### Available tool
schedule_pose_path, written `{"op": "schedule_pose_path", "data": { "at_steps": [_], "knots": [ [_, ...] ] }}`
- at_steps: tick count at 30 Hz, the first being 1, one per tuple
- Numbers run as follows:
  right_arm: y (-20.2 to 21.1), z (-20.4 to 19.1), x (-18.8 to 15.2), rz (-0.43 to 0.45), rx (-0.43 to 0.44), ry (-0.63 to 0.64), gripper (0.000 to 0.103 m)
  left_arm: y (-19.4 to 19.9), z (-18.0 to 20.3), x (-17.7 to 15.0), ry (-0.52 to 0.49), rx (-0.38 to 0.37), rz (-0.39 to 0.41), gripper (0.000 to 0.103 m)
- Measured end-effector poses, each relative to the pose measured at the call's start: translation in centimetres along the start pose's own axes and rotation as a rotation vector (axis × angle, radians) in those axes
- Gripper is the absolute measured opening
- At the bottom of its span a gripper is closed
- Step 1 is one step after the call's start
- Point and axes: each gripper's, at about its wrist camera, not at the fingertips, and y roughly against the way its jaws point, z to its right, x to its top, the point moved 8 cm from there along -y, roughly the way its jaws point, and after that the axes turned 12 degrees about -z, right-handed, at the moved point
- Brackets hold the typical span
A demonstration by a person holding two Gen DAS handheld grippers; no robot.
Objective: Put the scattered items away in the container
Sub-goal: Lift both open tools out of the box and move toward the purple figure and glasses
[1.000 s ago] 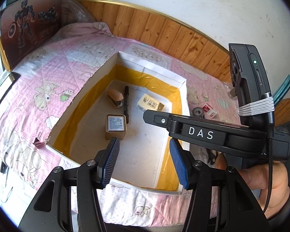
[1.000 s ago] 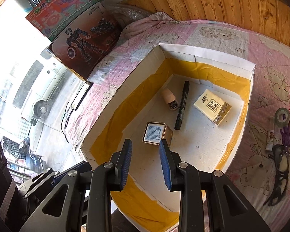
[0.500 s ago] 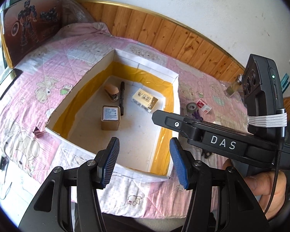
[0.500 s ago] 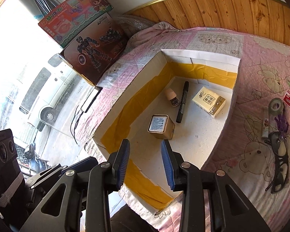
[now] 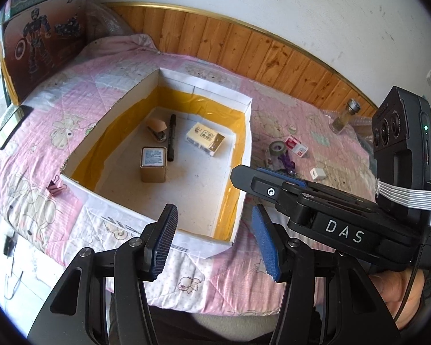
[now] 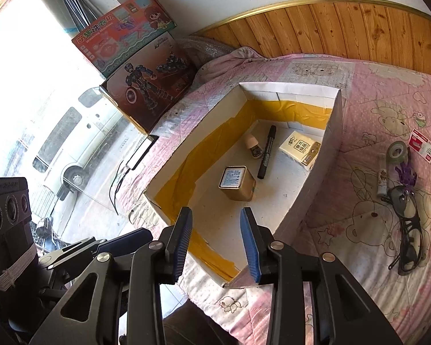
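A white cardboard box [image 5: 204, 89] with yellow tape inside sits on the pink quilt; it also shows in the right wrist view [image 6: 287, 87]. It holds a gold tin [image 5: 153, 164], a black marker [image 5: 171, 136], a small stapler [image 5: 157, 128] and a tissue pack [image 5: 205, 138]. Loose on the quilt to its right lie a tape roll [image 6: 397, 151], a red card [image 6: 423, 145], a purple clip [image 6: 405, 173], a small tube [image 6: 383, 178] and glasses [image 6: 408, 224]. My left gripper [image 5: 212, 240] and right gripper [image 6: 218, 241] are open and empty above the box's near edge.
A pink binder clip [image 5: 55, 186] lies left of the box. A small bottle [image 5: 344, 116] and a white cube [image 5: 317, 173] sit on the right. Toy boxes [image 6: 146, 66] lean at the bed's far left end. A phone [image 5: 8, 125] lies at the left edge. Wood panelling backs the bed.
Both grippers have pulled back and up from the box, so it looks smaller and farther. The right gripper's jaws have widened. Nothing in the box has moved.
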Motion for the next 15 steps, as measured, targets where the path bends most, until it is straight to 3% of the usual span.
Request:
{"op": "schedule_pose_path", "data": {
  "at_steps": [15],
  "knots": [
    [4.7, 2.2, -2.3, 0.126, 0.068, -0.085, 0.037, 1.1, 3.7, -0.8, -0.087, -0.006, 0.032, 0.057]
  ]
}}
